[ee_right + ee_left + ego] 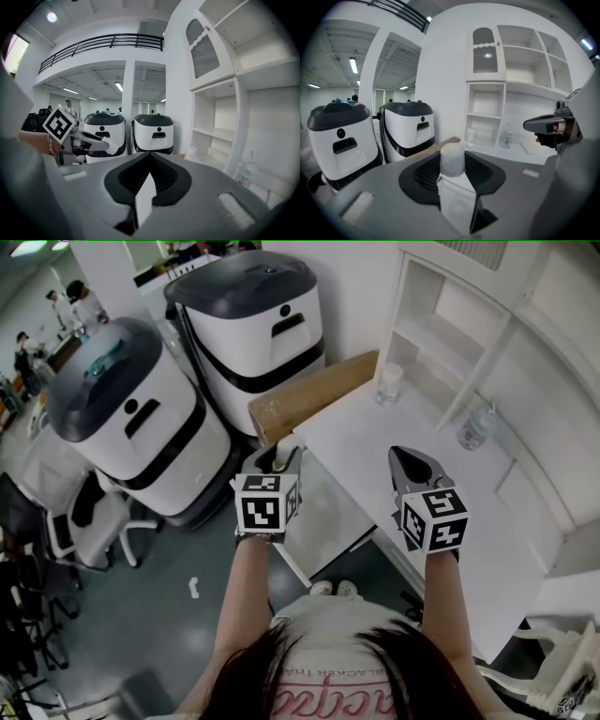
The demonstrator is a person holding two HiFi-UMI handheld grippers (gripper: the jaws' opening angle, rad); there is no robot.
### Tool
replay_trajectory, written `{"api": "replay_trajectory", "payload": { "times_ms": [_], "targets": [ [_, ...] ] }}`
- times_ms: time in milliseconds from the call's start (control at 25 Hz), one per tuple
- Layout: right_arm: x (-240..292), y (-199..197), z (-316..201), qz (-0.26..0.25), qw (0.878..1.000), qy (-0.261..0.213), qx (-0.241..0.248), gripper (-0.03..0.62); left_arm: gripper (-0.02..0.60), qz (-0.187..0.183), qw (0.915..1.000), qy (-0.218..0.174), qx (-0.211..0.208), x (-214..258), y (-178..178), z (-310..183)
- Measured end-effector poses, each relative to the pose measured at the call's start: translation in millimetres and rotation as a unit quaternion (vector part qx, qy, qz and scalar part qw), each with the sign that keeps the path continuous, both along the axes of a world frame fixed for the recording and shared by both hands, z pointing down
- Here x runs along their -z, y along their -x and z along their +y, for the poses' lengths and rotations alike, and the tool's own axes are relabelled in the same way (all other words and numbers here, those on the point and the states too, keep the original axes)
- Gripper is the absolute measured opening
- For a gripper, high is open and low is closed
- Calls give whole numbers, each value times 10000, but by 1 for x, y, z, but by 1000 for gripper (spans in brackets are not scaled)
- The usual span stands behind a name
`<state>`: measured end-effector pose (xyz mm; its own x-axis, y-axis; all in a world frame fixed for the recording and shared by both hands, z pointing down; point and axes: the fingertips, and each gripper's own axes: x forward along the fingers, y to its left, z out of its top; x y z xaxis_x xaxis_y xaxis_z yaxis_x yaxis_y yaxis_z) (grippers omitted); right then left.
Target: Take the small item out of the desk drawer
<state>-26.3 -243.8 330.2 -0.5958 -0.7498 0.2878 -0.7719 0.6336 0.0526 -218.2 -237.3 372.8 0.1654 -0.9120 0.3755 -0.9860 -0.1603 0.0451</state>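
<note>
A small white fuzzy cylinder (pixel 453 158) stands upright between the jaws of my left gripper (pixel 453 174), which is shut on it. In the head view the left gripper (pixel 280 457) hangs in the air just off the front left corner of the white desk (pixel 375 442), above a pale drawer panel (pixel 330 514) that sticks out from the desk's front. My right gripper (pixel 409 461) floats over the desktop, level with the left one. Its jaws (pixel 146 187) are shut with nothing between them. The right gripper view shows the left gripper (pixel 110 146) with the white item at its tip.
Two white-and-black robot machines (pixel 141 423) stand left of the desk, and a brown board (pixel 314 395) leans against its far corner. A glass cup (pixel 389 382) and a bottle (pixel 476 427) sit by the white shelf unit (pixel 469 324). Office chairs (pixel 84 521) crowd the left floor.
</note>
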Motion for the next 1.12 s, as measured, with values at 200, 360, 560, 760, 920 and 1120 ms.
{"api": "replay_trajectory", "payload": {
  "times_ms": [200, 360, 560, 760, 920, 1120],
  "targets": [
    [14, -3, -2, -73, 9998, -160, -42, 2, 173, -88, 9993, -363, -33, 26, -2, -2],
    [27, -8, -3, -159, 9993, -322, -80, 2, 172, -32, 9973, -729, -11, 49, -3, 0],
    [46, -11, -1, -284, 9980, -554, -120, 2, 173, -97, 9905, -1372, 3, 83, -3, 5],
    [68, -13, 1, -402, 9959, -803, -86, 2, 173, -251, 9823, -1854, 51, 104, -6, 7],
    [81, -15, 3, -496, 9937, -996, -106, 2, 173, -326, 9732, -2275, 47, 121, -10, 11],
    [88, -18, 3, -582, 9921, -1104, -137, 2, 173, -523, 9603, -2740, 36, 140, -14, 18]
  ]
}}
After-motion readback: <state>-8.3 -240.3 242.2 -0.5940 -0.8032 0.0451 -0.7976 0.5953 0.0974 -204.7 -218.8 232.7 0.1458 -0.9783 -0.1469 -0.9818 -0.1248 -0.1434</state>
